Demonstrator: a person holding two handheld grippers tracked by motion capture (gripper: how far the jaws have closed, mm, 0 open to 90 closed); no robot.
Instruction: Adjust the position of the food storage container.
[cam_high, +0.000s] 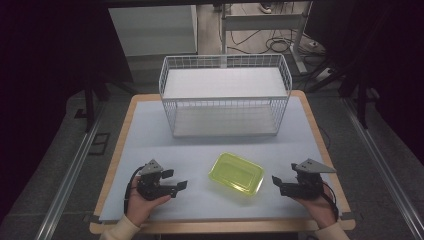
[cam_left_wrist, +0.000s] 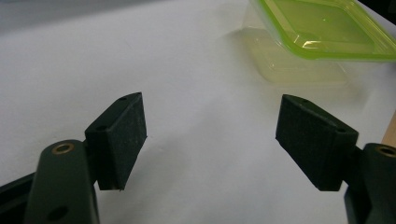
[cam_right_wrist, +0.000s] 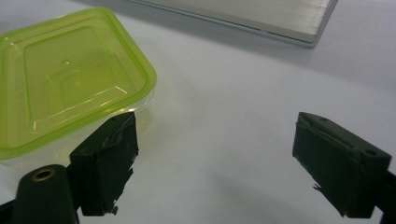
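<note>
A clear plastic box with a yellow-green lid (cam_high: 236, 173) lies on the pale table cover between my two grippers. My left gripper (cam_high: 177, 183) rests to its left, open, jaws pointing toward the box with nothing between them. In the left gripper view the box (cam_left_wrist: 317, 37) sits at the upper right, beyond the open left gripper (cam_left_wrist: 210, 140). My right gripper (cam_high: 276, 183) stands open just right of the box. In the right gripper view the box (cam_right_wrist: 70, 88) is at the left, close behind the left pad (cam_right_wrist: 109, 163) of the open right gripper (cam_right_wrist: 215, 161).
A white wire basket rack (cam_high: 225, 95) with two shelves stands at the back middle of the table; the edge of its lower shelf (cam_right_wrist: 261, 18) shows in the right gripper view. The table's wooden edge (cam_high: 220, 227) runs along the front. Cables lie on the floor behind.
</note>
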